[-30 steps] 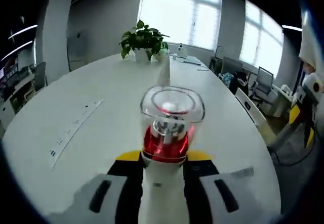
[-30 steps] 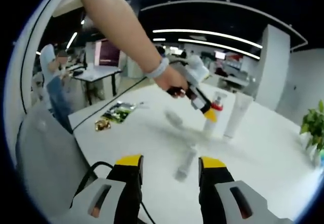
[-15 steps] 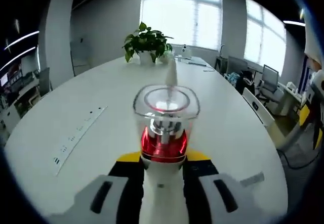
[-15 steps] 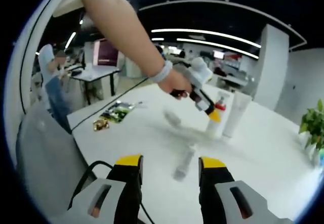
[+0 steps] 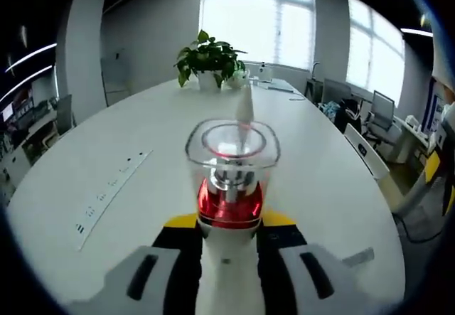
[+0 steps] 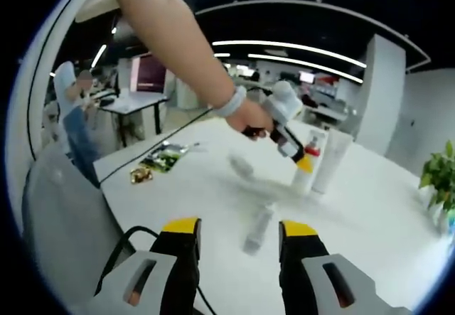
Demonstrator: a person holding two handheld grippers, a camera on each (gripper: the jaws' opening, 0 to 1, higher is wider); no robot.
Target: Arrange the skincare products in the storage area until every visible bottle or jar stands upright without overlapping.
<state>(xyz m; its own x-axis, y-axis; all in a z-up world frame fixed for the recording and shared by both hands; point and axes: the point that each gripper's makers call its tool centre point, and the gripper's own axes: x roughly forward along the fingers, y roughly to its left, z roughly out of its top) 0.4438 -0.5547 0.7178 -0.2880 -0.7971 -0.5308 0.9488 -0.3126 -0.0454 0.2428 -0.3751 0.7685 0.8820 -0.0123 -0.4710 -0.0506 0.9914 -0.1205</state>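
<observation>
Left claw [image 5: 229,240] pinches one white pump bottle with red collar and clear cap [image 5: 230,180] upright above the white desk [image 5: 114,144], beside one white tube [image 6: 332,160]; right claw [image 6: 238,240] spread over one clear bottle lying flat [image 6: 259,227].

White pump bottle [image 5: 229,208] upright, red collar, clear cap.

Left gripper [image 5: 229,233] clamped, jaws pressed in; right gripper [image 6: 238,240] jaws apart. Left hand [image 6: 250,118] grips its handle, arm outstretched.
</observation>
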